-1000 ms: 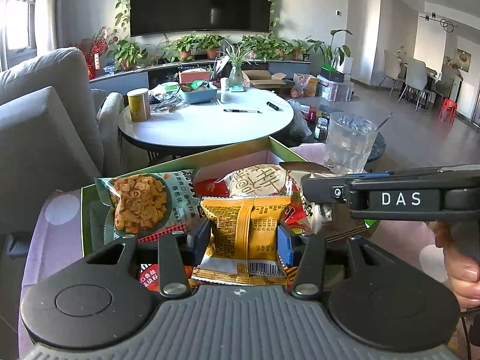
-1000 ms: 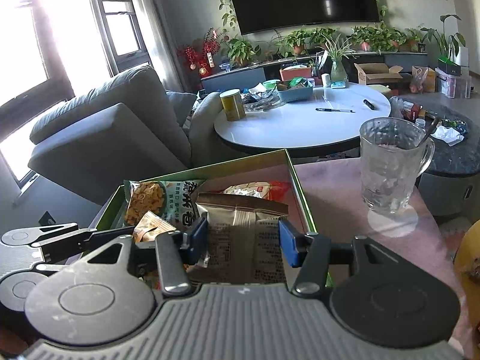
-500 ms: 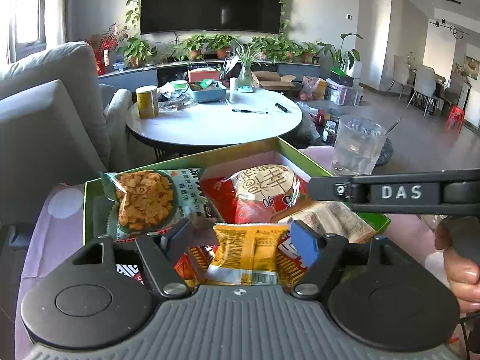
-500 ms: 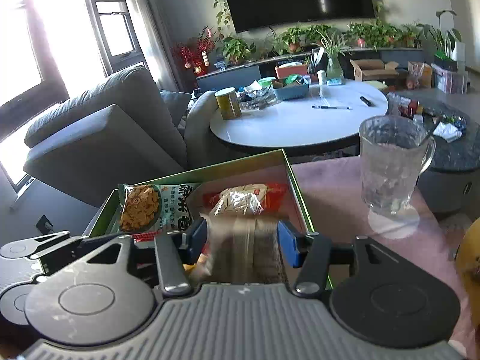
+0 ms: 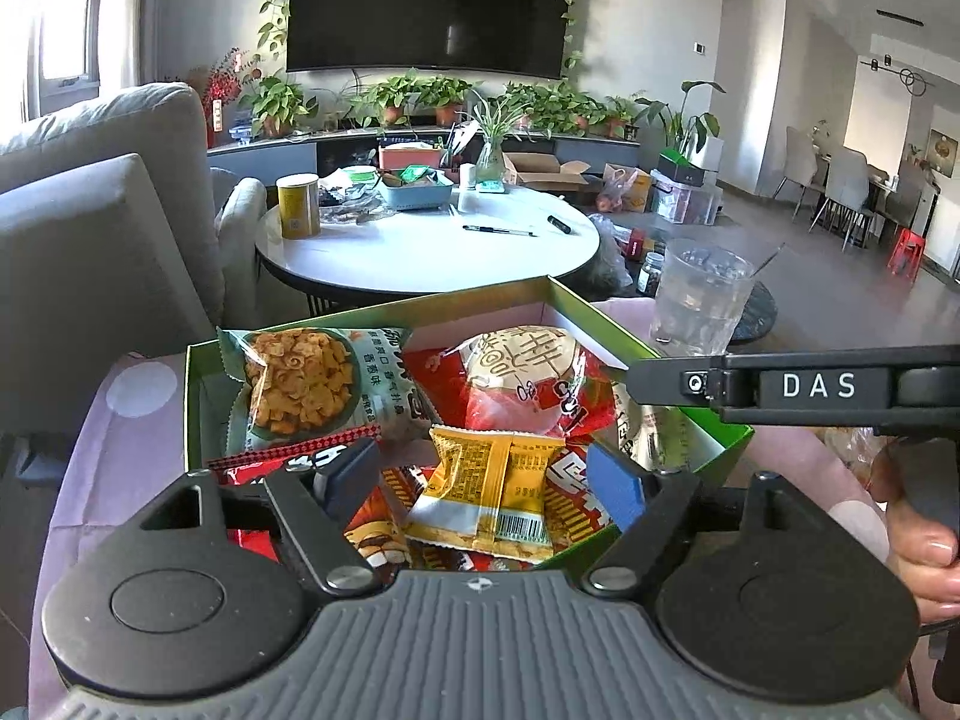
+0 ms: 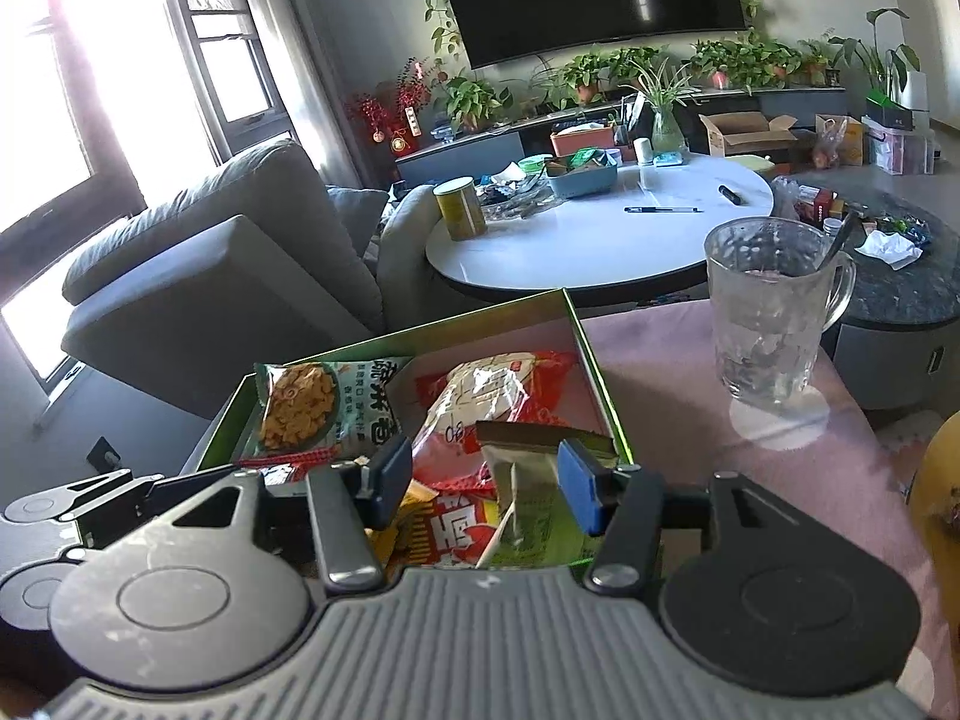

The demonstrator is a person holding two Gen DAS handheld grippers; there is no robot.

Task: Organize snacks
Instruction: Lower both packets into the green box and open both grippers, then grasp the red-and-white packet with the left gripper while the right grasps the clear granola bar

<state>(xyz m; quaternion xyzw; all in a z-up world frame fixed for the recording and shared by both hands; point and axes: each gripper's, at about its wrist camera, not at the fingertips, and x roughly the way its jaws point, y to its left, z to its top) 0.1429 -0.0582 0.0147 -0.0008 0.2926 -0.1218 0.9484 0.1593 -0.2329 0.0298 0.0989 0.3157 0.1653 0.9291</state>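
My left gripper [image 5: 483, 474] gapes wide over the yellow pack [image 5: 489, 489], dropped at the box's [image 5: 198, 396] 6 o'clock; right gripper [image 6: 486, 483] wide too.

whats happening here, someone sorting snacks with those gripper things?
Yes. A person holds a gripper in each hand over a green box of snack packets. The left gripper is open above a yellow packet lying in the box. The right gripper is open too, with an olive foil packet lying between its fingers. A crisps bag and a red and white packet are already inside. A glass mug stands beside the box.
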